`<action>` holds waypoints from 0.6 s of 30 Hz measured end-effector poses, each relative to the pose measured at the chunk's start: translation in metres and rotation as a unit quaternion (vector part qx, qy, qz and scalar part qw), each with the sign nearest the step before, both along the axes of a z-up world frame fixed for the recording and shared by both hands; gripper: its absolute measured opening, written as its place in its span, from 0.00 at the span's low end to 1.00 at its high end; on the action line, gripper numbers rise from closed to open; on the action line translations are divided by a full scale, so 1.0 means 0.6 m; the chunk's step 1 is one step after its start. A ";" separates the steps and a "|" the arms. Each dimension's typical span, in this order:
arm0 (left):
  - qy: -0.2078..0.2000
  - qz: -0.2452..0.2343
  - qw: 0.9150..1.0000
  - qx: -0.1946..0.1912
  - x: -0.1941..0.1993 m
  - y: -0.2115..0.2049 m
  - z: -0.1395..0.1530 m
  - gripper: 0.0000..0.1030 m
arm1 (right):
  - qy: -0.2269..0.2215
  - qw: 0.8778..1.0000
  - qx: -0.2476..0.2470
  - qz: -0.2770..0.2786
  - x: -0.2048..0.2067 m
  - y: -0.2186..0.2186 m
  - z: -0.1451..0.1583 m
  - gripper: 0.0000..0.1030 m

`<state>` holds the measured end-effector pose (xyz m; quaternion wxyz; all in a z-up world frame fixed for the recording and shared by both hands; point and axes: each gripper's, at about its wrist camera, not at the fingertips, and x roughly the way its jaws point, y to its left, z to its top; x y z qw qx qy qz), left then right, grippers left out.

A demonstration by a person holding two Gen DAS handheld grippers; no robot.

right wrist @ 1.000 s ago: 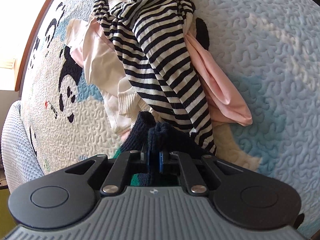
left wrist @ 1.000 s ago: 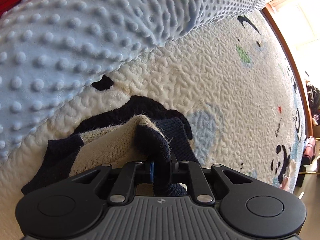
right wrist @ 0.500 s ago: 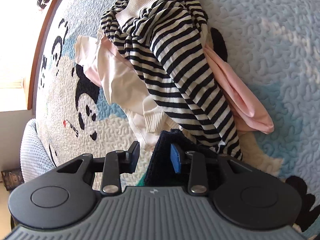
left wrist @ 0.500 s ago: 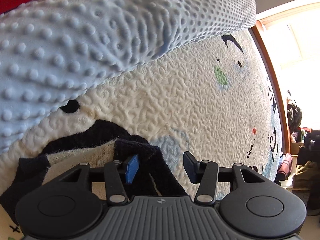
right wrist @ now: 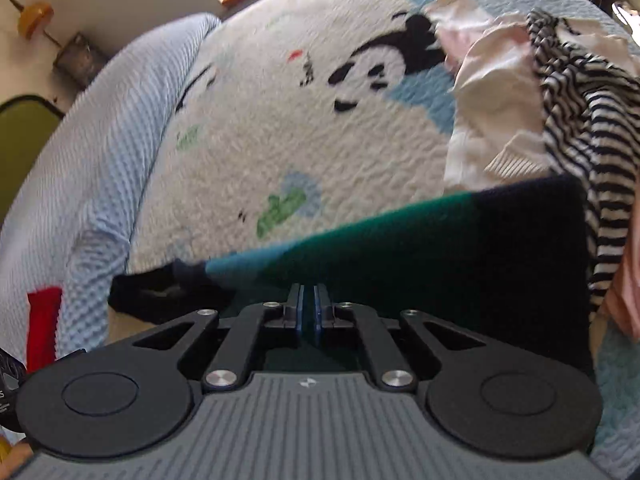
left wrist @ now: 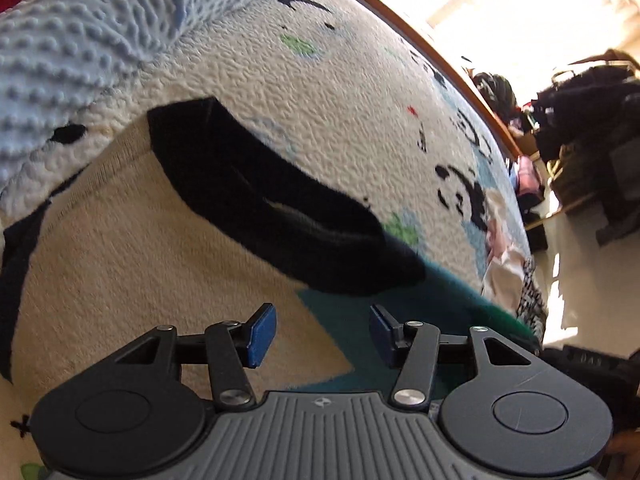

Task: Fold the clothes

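Left tongs (left wrist: 322, 336) spread, empty, over the sweater (left wrist: 132, 264); right tongs (right wrist: 309, 310) pressed together, apparently empty through blur.

A knitted sweater (left wrist: 132, 264) lies spread flat on the panda-print quilt (left wrist: 320, 92), cream at one side, teal and green blocks toward the other, with a navy collar and navy edging. Beyond its navy end, toward the quilt's far edge, a crumpled heap holds a black-and-white striped top (right wrist: 580, 112), a white garment (right wrist: 496, 108) and a pink one (right wrist: 624, 296).
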<state>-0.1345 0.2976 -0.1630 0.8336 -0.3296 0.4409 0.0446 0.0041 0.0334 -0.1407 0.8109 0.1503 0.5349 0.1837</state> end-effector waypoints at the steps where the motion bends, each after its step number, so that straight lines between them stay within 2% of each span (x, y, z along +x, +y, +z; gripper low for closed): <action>1: 0.007 -0.012 1.000 0.017 0.002 -0.010 -0.011 0.53 | -0.005 1.000 -0.016 0.012 0.006 0.013 -0.005 0.06; 4: 0.005 -0.026 0.998 0.050 0.014 -0.022 -0.024 0.53 | -0.017 0.998 -0.042 0.035 0.030 0.041 -0.012 0.06; 7: -0.022 -0.027 0.997 0.066 0.039 -0.019 -0.015 0.54 | -0.002 0.999 -0.033 0.013 0.067 0.044 -0.025 0.06; 9: -0.023 -0.034 0.996 0.082 0.062 -0.019 -0.016 0.55 | 0.014 0.999 -0.029 -0.008 0.092 0.038 -0.044 0.06; 13: -0.010 -0.022 0.996 0.082 0.087 -0.006 -0.037 0.54 | 0.047 0.998 -0.013 -0.045 0.115 0.028 -0.089 0.04; 18: -0.011 -0.022 0.996 0.087 0.092 -0.007 -0.048 0.54 | 0.029 0.999 -0.015 -0.040 0.107 0.033 -0.103 0.01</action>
